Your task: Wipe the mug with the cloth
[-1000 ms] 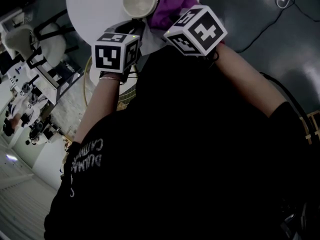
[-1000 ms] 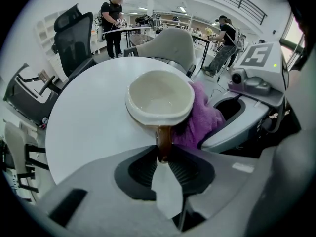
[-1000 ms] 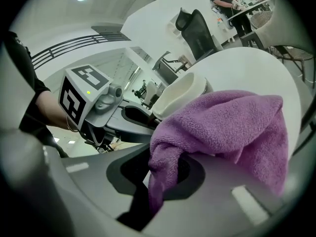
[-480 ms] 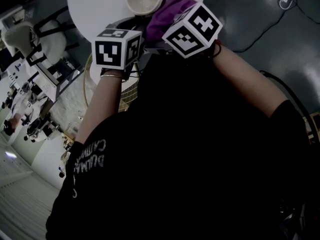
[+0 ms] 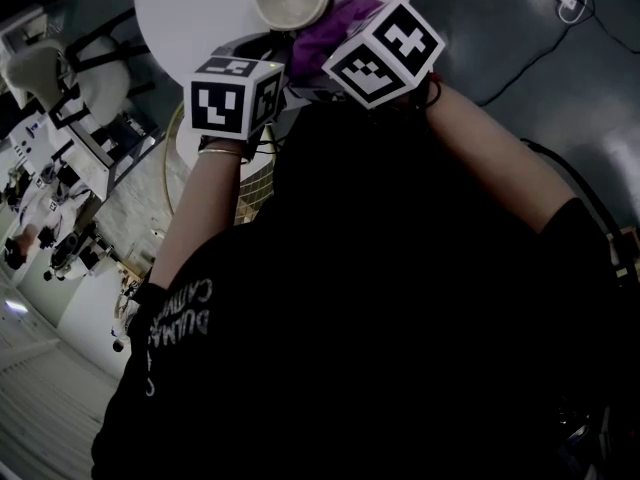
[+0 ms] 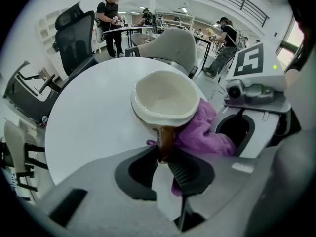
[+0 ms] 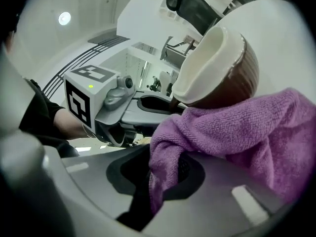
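Mug (image 6: 165,100): touching the purple cloth (image 7: 237,132).
Left gripper (image 6: 165,158): fingers just closing tighter, pinching the mug's handle (image 6: 165,141).
Right gripper (image 7: 163,181): fingers pinching a fold of cloth.

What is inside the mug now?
The mug looks empty: bare cream interior, no liquid seen. Its near inner wall is hidden by the rim; the cloth lies outside, against its side.

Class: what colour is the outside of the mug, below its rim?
Dark brown; the mug shows it best in the right gripper view.
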A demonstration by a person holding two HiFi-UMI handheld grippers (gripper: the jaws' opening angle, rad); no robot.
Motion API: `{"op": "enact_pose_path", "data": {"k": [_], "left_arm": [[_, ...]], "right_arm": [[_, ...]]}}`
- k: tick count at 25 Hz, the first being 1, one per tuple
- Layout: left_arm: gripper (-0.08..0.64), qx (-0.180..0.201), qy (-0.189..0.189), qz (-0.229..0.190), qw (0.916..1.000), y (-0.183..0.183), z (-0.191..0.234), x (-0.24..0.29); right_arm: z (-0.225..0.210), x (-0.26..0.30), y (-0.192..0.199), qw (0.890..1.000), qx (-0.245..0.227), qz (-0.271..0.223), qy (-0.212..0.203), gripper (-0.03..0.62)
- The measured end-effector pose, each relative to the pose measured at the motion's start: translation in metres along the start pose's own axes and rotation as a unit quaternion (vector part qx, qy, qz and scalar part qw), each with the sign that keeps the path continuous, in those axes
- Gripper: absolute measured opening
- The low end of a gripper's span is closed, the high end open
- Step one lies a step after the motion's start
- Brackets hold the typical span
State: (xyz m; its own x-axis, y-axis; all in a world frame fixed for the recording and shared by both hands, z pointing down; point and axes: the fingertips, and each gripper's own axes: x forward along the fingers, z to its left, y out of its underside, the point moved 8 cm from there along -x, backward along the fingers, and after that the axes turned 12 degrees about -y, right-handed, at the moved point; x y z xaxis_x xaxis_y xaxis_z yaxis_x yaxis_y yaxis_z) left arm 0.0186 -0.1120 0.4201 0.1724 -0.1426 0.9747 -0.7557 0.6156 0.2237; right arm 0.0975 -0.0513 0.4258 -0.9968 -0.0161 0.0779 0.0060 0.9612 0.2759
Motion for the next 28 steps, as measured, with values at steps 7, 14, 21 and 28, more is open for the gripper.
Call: {"op": "enact_pose_path", "data": {"k": [7, 14, 21, 28], "left_arm": [[0.071, 0.016, 0.007, 0.002, 0.9998, -0.002, 0.003, 0.0], [0.071, 0.038, 0.007, -0.008, 0.9992, -0.005, 0.004, -0.004], [0.074, 0.043, 0.012, -0.012, 0.9989, -0.003, 0.013, -0.01], [0.076, 0.056, 0.014, -0.01, 0.9983, 0.0, 0.021, -0.022]], "right_arm": [[-0.004, -0.012, -0.011, 1.0, 0.001, 0.007, 0.029, 0.066], [-0.002, -0.022, -0.019, 0.998, 0.006, 0.0, 0.064, 0.066], [0.009, -0.03, -0.029, 0.994, 0.018, 0.017, 0.107, 0.066], [0.021, -0.04, -0.039, 0.985, 0.024, 0.035, 0.169, 0.066]]}}
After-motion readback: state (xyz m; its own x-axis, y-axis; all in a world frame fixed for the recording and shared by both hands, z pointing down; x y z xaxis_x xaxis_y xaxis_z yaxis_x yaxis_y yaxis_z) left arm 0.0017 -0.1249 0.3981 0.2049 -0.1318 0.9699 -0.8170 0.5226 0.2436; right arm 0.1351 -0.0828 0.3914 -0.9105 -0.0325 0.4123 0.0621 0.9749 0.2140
